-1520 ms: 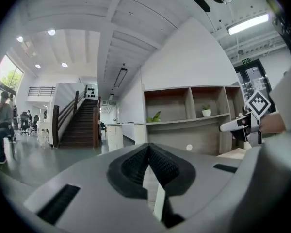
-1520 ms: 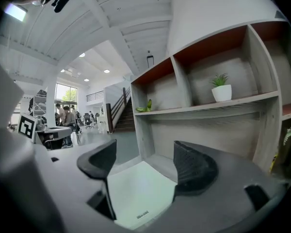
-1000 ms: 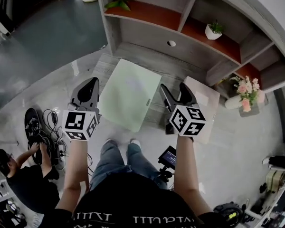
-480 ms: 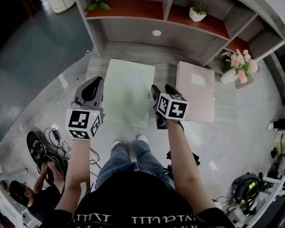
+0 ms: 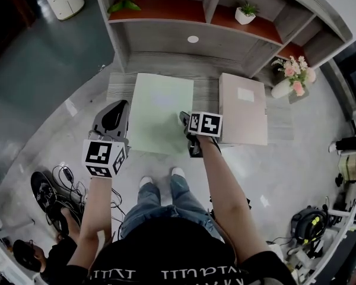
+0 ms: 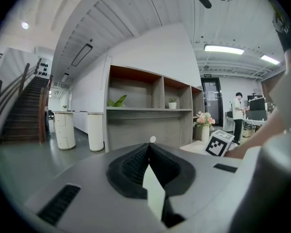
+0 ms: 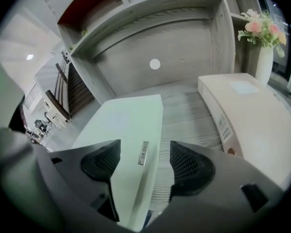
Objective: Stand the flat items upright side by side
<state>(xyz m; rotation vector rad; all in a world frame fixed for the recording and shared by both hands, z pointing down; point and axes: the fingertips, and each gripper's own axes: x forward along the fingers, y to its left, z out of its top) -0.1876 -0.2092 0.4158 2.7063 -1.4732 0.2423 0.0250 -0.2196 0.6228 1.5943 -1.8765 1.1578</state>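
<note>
On the low grey wood-grain plinth [image 5: 207, 94] at the foot of the open shelving unit [image 5: 190, 40], seen from my head camera, both of the task's items lie flat and neither has yet been raised.

At 9 o'clock of the pale green flat box file [image 5: 163, 108], my left gripper [image 5: 117, 107] hangs just off the file's left edge. Its jaws are pressed together on nothing and it points out across the room, not down at the work. I read it as parked there on purpose: close enough to steady the file once it tips up, and clear of the first lift.

The green file itself sits at 12 o'clock from my feet, its long side running away from me.

At its 4 o'clock corner my right gripper [image 7: 145, 149] angles down with its jaws apart. They have just been opening, and the file's near right edge runs between them, though neither pad presses on it. That straddle looks like the set-up for a pinch on the edge, the one place where a flat file offers something to grab.

At 3 o'clock of the green file, across a strip of bare wood, lies the pinkish-beige flat box file [image 5: 243, 105]. It is untouched, and I judge it to be the second to be stood up.
</note>
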